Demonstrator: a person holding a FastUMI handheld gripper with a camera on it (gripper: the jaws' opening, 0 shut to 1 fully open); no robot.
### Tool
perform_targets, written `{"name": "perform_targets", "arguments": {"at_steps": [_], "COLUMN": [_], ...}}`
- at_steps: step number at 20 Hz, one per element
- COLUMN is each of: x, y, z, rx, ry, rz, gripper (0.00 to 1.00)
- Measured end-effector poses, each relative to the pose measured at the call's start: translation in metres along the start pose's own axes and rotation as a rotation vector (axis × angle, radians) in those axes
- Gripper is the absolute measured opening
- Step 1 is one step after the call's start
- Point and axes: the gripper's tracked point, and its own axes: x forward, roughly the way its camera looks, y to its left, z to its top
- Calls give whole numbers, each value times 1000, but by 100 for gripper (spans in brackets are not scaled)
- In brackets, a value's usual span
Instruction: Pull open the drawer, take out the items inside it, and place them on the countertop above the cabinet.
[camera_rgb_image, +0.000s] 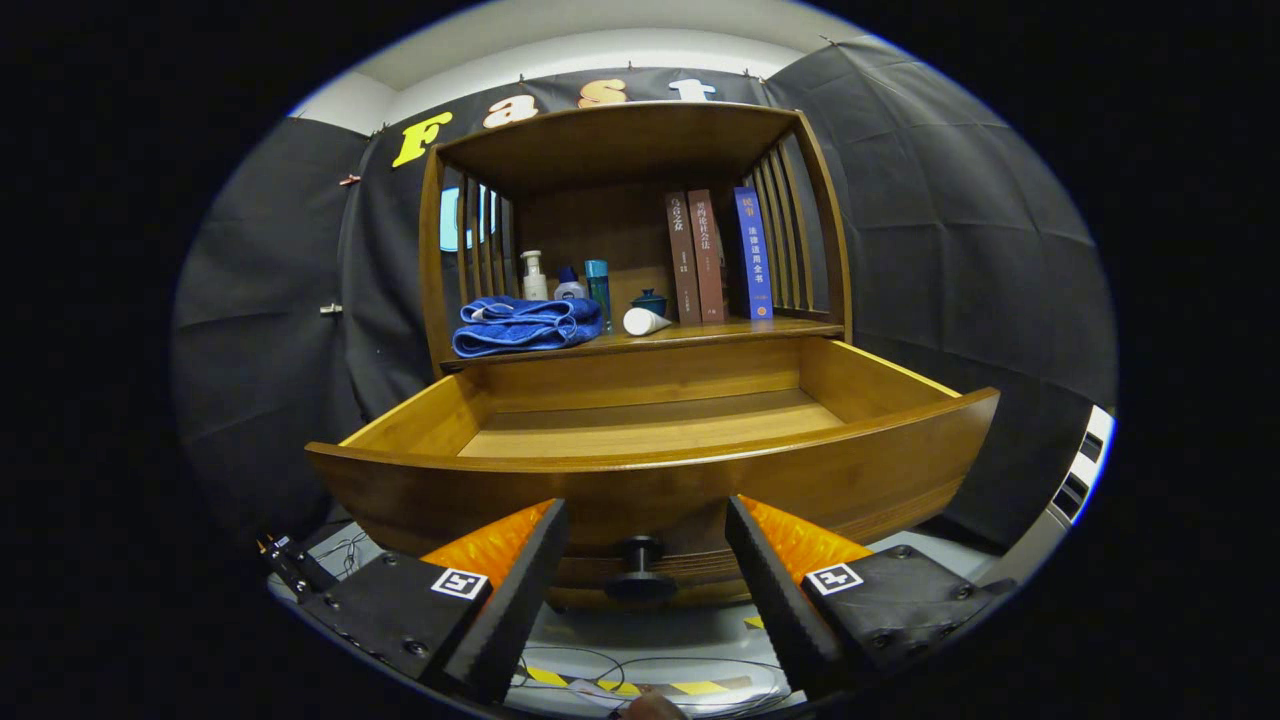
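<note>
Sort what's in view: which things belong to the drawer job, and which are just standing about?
Job: open drawer; drawer knob between the fingers of the open gripper; countertop.

Standing about: blue towel, white tube, bottles, small teal pot, three books.

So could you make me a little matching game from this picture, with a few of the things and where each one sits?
Things:
1. blue towel
2. books
3. drawer knob
4. white tube

Places:
A. standing upright at the slatted end of the countertop
B. between the open gripper fingers
C. folded, in front of the bottles
D. lying on its side beside the small blue pot

Pairs: 1-C, 2-A, 3-B, 4-D
</note>
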Motion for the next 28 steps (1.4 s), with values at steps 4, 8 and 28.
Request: {"name": "perform_targets", "arguments": {"at_steps": [4,8,28], "x": [0,6,168], "y": [-1,0,3], "z": [2,4,40], "rx": [-14,-8,-5], "ry": [-16,-14,-16], "rz": [-17,-21,-23], "gripper": [99,100,100]}}
